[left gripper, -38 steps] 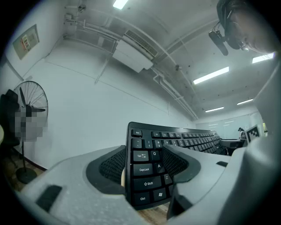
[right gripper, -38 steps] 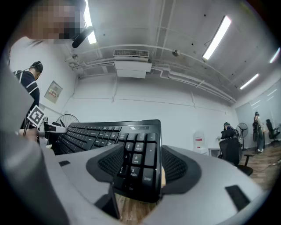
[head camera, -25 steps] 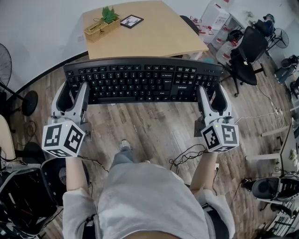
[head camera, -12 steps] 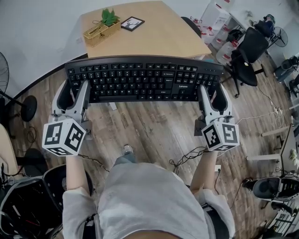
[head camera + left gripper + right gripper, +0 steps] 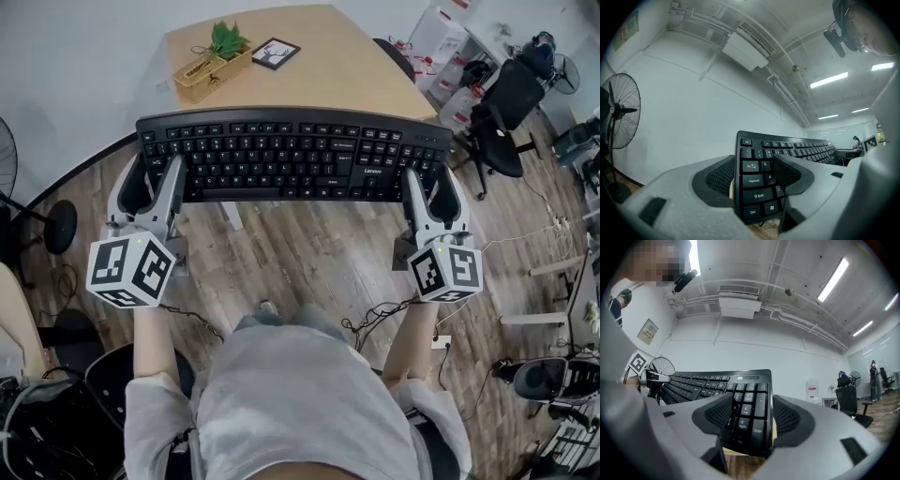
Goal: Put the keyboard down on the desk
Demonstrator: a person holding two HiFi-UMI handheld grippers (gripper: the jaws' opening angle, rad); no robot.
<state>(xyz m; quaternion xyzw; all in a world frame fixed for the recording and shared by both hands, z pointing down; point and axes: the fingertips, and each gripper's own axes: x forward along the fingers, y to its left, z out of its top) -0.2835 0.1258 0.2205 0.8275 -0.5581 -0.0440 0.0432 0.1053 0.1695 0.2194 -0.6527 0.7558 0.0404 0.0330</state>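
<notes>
A wide black keyboard (image 5: 291, 155) hangs in the air between both grippers, level, above the wood floor just in front of the light wooden desk (image 5: 309, 66). My left gripper (image 5: 155, 178) is shut on the keyboard's left end (image 5: 757, 180), its jaws pressing the key face and the underside. At the other end, my right gripper (image 5: 429, 183) is shut on the number-pad side (image 5: 747, 411) in the same way. The keyboard's far edge overlaps the desk's near edge in the head view; whether it touches the desk I cannot tell.
On the desk's far left stand a wooden planter with a green plant (image 5: 214, 58) and a small framed picture (image 5: 276, 52). A black office chair (image 5: 502, 103) stands right of the desk, a floor fan (image 5: 618, 117) to the left. Cables (image 5: 375, 314) lie on the floor.
Both grippers have carried the keyboard forward toward the desk; its far edge now overlaps the desk's near edge. The grip on both ends is unchanged.
</notes>
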